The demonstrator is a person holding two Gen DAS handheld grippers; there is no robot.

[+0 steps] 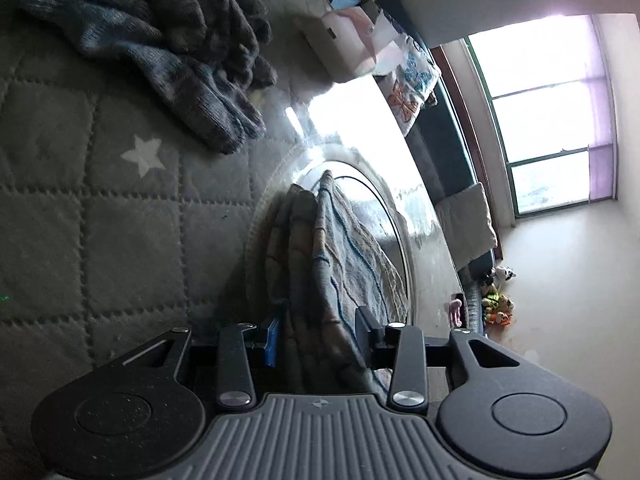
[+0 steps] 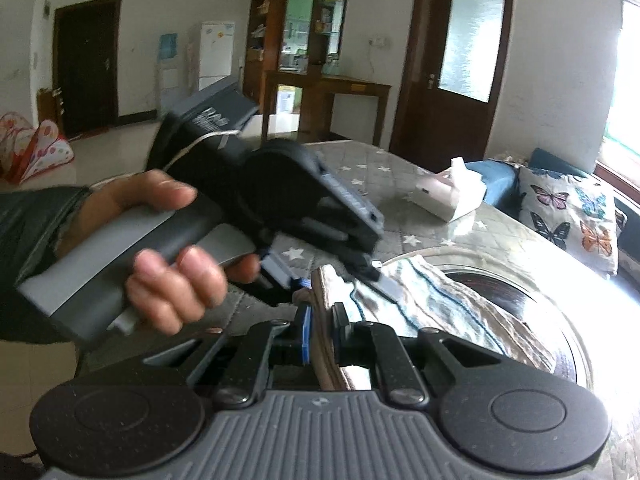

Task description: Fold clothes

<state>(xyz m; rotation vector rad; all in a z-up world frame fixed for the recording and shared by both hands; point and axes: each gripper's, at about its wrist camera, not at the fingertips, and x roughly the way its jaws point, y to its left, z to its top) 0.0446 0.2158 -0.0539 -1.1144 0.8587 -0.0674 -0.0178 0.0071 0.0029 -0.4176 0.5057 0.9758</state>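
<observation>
A folded light blue and tan patterned cloth (image 1: 332, 256) lies bunched over a round glass turntable (image 1: 404, 216) on the quilted table. My left gripper (image 1: 318, 334) has the cloth between its jaws, which stand wide apart around the thick folds. In the right wrist view my right gripper (image 2: 323, 332) is shut on the tan edge of the same cloth (image 2: 424, 292). The left gripper (image 2: 320, 264), held in a hand, reaches onto the cloth from the left just above the right one.
A dark blue knit garment (image 1: 168, 48) lies on the grey star-quilted table cover (image 1: 100, 200). A tissue box (image 2: 448, 192) stands further back. A butterfly cushion (image 2: 568, 216) and sofa run beside the table. The turntable rim (image 2: 576, 360) curves at right.
</observation>
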